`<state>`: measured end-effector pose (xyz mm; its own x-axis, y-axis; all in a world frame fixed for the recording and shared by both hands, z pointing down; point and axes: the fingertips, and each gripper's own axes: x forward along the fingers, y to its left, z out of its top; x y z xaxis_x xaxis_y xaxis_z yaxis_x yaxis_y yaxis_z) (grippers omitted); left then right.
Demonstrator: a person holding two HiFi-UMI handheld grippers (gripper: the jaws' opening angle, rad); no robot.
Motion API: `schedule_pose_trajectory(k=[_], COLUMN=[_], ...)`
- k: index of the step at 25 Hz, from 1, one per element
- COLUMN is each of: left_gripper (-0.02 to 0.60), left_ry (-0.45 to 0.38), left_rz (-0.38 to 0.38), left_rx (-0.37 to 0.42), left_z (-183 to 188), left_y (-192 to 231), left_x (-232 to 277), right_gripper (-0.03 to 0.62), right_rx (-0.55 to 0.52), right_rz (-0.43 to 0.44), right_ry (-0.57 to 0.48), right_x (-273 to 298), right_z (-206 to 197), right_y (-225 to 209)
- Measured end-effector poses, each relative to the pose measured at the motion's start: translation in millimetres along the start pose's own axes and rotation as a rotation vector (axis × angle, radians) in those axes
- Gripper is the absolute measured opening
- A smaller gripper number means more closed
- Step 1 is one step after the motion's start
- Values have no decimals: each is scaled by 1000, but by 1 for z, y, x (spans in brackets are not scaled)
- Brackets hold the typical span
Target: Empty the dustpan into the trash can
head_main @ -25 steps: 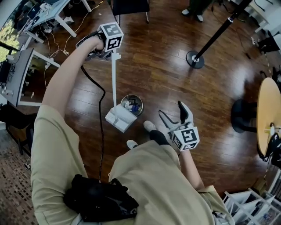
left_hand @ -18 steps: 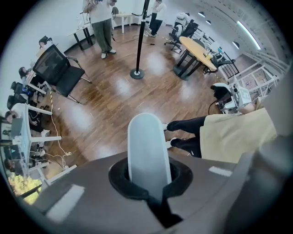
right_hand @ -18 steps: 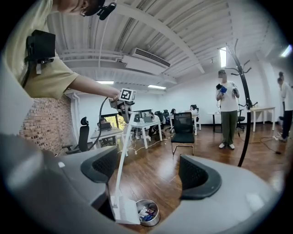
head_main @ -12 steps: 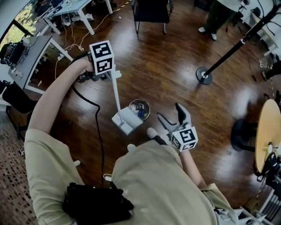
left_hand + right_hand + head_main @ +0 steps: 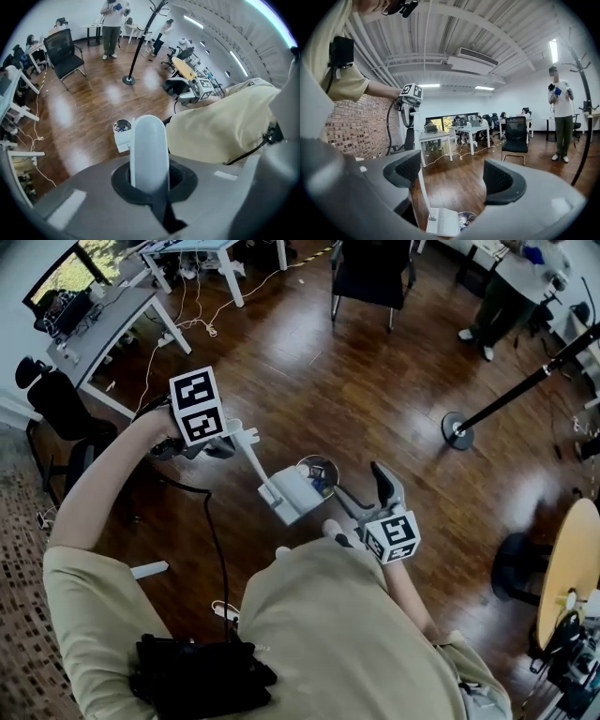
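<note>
L gripper (image 5: 223,439): jaws clamped on the long white handle (image 5: 149,150) of the 1 dustpan (image 5: 294,493). R gripper (image 5: 363,482): jaws apart, holding nothing. Dustpan hangs tilted, just left of the 1 trash can (image 5: 321,468). Far: 1 black chair (image 5: 370,268). Right: 1 pole stand (image 5: 457,431).

The room is looked at from above by the head view, steeply down onto the wooden floor (image 5: 375,381). The left gripper view is pointed downward from high, well above the floor. The right gripper view is held lower and nearly level, facing across the room. The dustpan (image 5: 295,495) and the trash can (image 5: 320,471) are shared by all three views.
</note>
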<state>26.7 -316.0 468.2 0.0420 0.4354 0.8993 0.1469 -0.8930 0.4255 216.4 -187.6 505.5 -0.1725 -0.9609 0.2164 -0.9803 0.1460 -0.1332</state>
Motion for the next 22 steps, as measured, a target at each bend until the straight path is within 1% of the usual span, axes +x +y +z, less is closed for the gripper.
schedule_pose_trajectory(k=[6,9,12,14,15,20,22], left_gripper=[0,0,0,0,0,0,0], left_ry=[-69,-103,-147,-177,-197,-319,-352], left_rz=[60,113,166,203,224,311,331], left_rx=[-62,-89,-143,-201,-242,-472,-529], left_z=[-38,-54,-72,-87,-95,-133,-147], left_y=[-11,-13,-15,-13,-11,7,11], left_x=[-16,-25,-34,-39,-41,-37,-26], right_gripper=[405,405,405,405,405,405,405], right_rx=[-22,-29,-40,-48,-53,-57,-59], right_rz=[86,124,170,200,214,259,278], right_ry=[15,17,21,24,25,38,48], right_x=[19,27,37,43,46,55,58], right_z=[0,0,1,2,3,-1,-5], right_y=[26,36,48,57,62,77,82])
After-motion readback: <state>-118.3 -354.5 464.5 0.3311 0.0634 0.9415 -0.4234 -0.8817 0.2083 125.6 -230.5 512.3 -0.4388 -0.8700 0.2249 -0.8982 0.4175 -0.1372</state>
